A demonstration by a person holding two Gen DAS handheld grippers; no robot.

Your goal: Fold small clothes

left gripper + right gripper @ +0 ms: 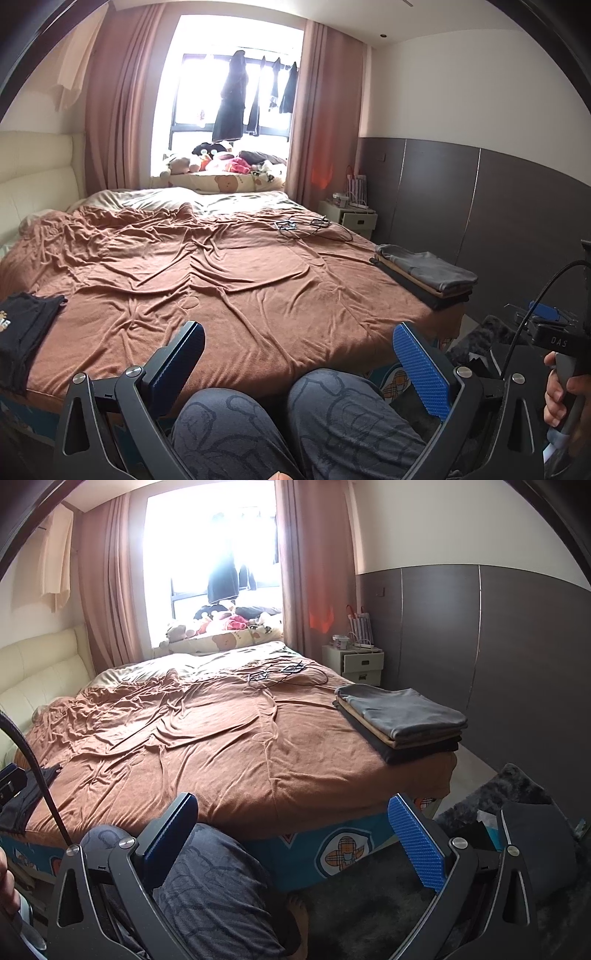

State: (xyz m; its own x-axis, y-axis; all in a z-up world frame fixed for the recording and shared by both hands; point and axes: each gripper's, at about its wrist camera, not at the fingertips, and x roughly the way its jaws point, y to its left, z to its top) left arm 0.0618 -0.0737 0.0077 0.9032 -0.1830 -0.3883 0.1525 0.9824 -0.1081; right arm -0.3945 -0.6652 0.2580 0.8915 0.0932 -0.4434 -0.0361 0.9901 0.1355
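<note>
Folded clothes (400, 716) stacked; right device (554, 341) reads "DAS" (claws agape)

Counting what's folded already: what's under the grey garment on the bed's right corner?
Under the grey garment lie a tan piece and a black one; anything between is hidden.

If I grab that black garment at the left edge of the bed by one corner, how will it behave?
The black garment will probably go limp and sag, since it lies in thin soft folds. It looks light, so one gripper should lift it. Its near end seems to droop over the bed edge, so a push might slide it off.
</note>
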